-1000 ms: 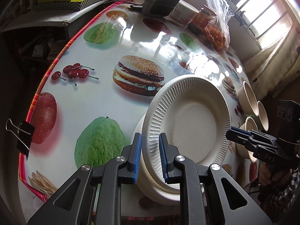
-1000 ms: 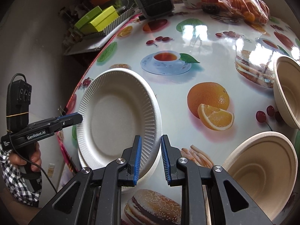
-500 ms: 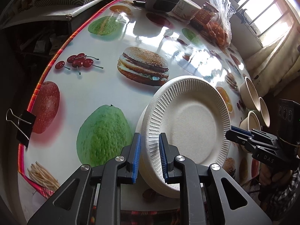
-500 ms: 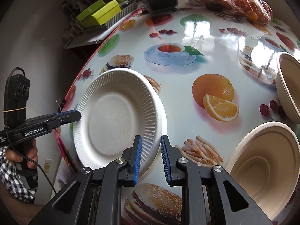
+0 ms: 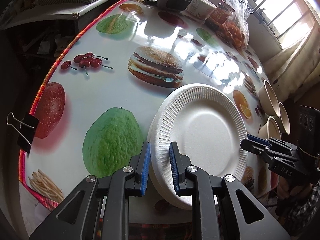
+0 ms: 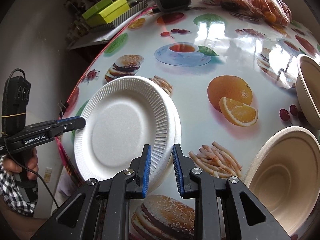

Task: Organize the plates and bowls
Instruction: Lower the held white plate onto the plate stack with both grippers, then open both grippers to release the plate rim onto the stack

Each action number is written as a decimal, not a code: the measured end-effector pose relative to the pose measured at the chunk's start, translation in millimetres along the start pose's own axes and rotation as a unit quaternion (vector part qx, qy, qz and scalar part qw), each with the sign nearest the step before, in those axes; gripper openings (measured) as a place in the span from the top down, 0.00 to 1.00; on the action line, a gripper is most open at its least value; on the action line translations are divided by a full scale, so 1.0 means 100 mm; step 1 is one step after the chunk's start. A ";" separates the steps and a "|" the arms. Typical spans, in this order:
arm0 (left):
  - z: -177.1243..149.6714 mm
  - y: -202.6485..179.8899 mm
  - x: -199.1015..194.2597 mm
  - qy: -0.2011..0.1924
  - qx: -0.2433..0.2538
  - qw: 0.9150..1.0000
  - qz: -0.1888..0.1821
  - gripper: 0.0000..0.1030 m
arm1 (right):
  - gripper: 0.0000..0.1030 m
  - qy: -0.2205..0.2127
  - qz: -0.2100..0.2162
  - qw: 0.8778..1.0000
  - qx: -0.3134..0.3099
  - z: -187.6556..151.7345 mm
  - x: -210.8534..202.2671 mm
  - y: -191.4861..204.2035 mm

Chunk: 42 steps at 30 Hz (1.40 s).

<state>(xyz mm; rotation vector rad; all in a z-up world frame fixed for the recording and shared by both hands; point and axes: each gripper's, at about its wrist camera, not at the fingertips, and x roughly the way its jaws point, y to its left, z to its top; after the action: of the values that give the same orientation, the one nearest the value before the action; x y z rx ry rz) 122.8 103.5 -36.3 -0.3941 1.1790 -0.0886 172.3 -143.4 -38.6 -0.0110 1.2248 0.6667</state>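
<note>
My left gripper (image 5: 159,168) holds the near rim of the white plate (image 5: 202,134), which lies on another plate at the near edge of the table (image 5: 112,92), while my right gripper (image 6: 161,168) is opening around its rim, left of the beige bowls (image 6: 284,172).

Daylight enters through the window (image 5: 280,14), blown out white in my left view. I see glare streaking the glossy tablecloth (image 6: 226,34). Fisheye bending curves the table edges; corners darken. Focus stays sharp throughout.
</note>
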 end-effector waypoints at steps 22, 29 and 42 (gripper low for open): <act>-0.01 -0.01 -0.05 -0.013 0.000 1.000 -0.013 0.61 | 0.66 -0.005 -0.013 1.000 -0.005 -0.03 0.01 0.04; -0.01 0.04 -0.02 -0.015 -0.011 1.000 -0.016 0.58 | 0.65 -0.005 -0.010 1.000 -0.004 -0.04 0.02 0.04; -0.03 0.05 0.00 -0.008 -0.013 0.999 -0.028 0.58 | 0.65 -0.004 -0.008 1.000 -0.008 -0.04 0.04 0.09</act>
<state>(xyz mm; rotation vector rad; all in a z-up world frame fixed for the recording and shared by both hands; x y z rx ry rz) 119.5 107.3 -39.0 -0.4500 1.1538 -0.1187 165.5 -135.7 -40.6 -0.0314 1.2114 0.6613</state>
